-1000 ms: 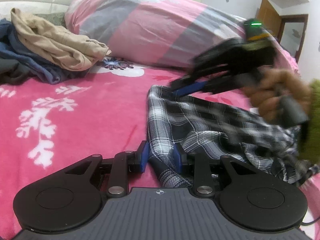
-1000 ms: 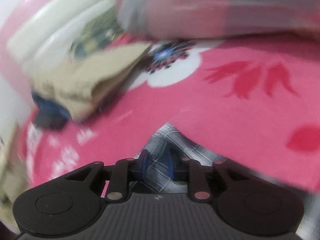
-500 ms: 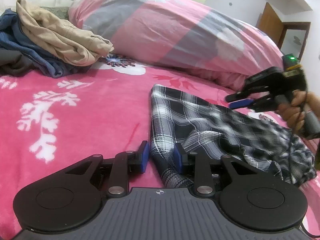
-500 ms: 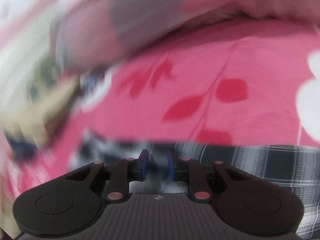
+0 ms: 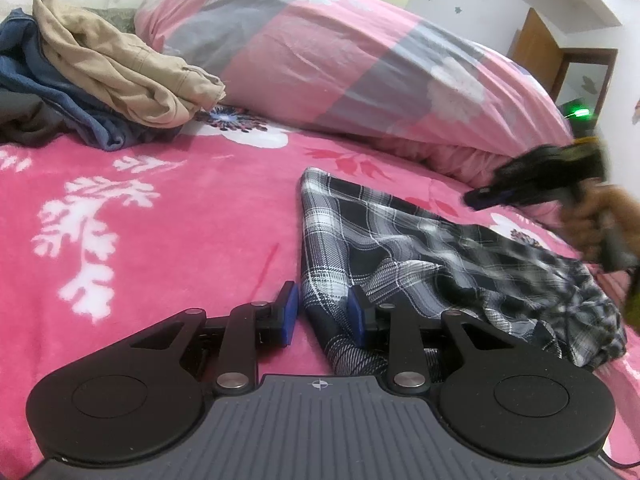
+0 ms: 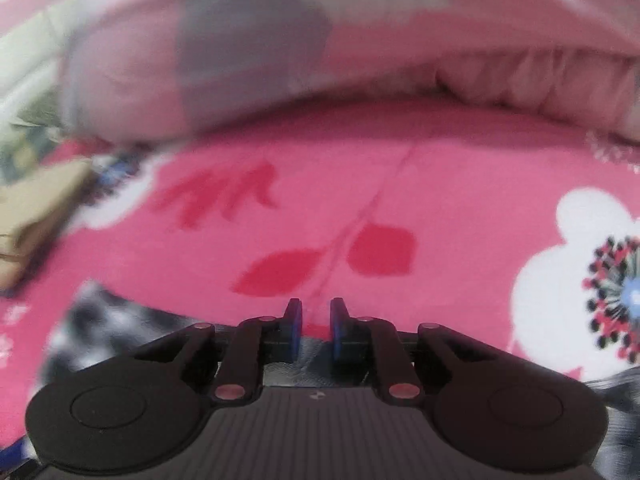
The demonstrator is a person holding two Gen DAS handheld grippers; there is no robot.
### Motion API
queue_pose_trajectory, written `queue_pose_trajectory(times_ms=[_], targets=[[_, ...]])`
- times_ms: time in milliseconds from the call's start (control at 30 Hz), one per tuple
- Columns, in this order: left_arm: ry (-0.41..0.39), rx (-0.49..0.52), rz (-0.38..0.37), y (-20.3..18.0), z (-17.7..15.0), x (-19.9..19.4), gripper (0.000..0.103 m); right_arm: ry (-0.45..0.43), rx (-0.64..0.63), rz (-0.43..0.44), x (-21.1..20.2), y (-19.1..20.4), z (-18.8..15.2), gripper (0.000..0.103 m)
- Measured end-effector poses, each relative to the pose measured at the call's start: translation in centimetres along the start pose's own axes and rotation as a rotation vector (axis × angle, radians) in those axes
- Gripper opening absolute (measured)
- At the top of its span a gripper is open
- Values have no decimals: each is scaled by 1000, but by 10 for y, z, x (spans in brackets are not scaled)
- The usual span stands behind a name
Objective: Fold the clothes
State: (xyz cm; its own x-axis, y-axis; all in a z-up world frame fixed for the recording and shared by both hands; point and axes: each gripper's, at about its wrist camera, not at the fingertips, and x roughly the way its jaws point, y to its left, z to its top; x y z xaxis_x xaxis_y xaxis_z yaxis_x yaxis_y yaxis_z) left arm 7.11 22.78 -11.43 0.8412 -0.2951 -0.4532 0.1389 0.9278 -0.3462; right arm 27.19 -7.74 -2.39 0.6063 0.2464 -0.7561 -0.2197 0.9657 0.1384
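Note:
A black-and-white plaid garment (image 5: 420,248) lies crumpled on the pink bedspread (image 5: 160,220), one corner pointing away from me. My left gripper (image 5: 322,312) rests low at the garment's near left edge. Its jaws stand part open astride a fold and do not squeeze it. A hand holds my right gripper (image 5: 478,199) in the air above the garment's far right side. In the right wrist view the right gripper (image 6: 316,320) has its jaws closing with nothing between them. Only bedspread shows through the gap, and blurred plaid garment (image 6: 100,320) lies under its fingers.
A big pink and grey quilt roll (image 5: 340,60) runs across the back of the bed. A beige garment (image 5: 120,64) lies on blue clothes (image 5: 60,100) at the back left. A wooden door (image 5: 536,48) stands at the far right.
The right gripper left the garment's far corner and swung right and away, with the corner now lying on the bed. Its jaws have narrowed. The left gripper has not moved.

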Motion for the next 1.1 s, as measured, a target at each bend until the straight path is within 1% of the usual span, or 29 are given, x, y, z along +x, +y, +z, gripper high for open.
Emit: queue_pose_trajectory(times_ms=[67, 100, 133, 200, 233, 333, 367, 433, 500, 567, 667, 733, 800, 833, 867, 933, 1000, 1067, 1100], targets=[[2, 0, -2, 0, 0, 0, 29, 19, -84, -5, -22, 6, -9, 15], [3, -1, -5, 1, 0, 1, 29, 46, -122, -14, -28, 8, -16, 15], [3, -2, -8, 1, 0, 1, 29, 84, -158, -36, -26, 8, -23, 15], [4, -3, -8, 1, 1, 1, 29, 136, -190, -129, -2, -2, -33, 15], [4, -4, -9, 1, 1, 1, 29, 126, -160, -149, 5, -10, -31, 16], [4, -7, -9, 1, 1, 1, 29, 53, -15, -170, 20, -39, -17, 16], [4, -7, -10, 1, 1, 1, 29, 39, 27, -184, 18, -45, -13, 16], [5, -9, -10, 1, 1, 1, 29, 26, 71, -175, -1, -55, -11, 16], [5, -10, -10, 1, 1, 1, 29, 31, 84, -147, -28, -63, -20, 16], [8, -13, -9, 1, 2, 2, 29, 67, 77, -136, -47, -70, -35, 17], [11, -23, -7, 1, 3, 3, 31, 123, 109, -187, -36, -92, -57, 16], [9, -45, -6, 1, 3, 2, 31, 79, 123, -205, -29, -101, -55, 16], [5, -73, -9, 3, 3, 1, 31, 22, 107, -281, -36, -96, -50, 18], [2, -86, -13, 5, 3, 0, 31, 10, 91, -290, -43, -91, -50, 18], [0, -100, -17, 6, 3, 0, 31, 2, 77, -283, -52, -87, -52, 18], [-2, -134, -27, 9, 5, -1, 31, -4, 46, -209, -79, -75, -62, 19], [-19, -173, -33, 12, 6, -4, 33, -10, 6, -114, -113, -58, -79, 19], [-53, -193, -20, 15, 6, -10, 37, -7, -32, 14, -149, -38, -102, 27], [-71, -197, -6, 16, 6, -13, 37, 3, -54, 73, -163, -27, -113, 29]])
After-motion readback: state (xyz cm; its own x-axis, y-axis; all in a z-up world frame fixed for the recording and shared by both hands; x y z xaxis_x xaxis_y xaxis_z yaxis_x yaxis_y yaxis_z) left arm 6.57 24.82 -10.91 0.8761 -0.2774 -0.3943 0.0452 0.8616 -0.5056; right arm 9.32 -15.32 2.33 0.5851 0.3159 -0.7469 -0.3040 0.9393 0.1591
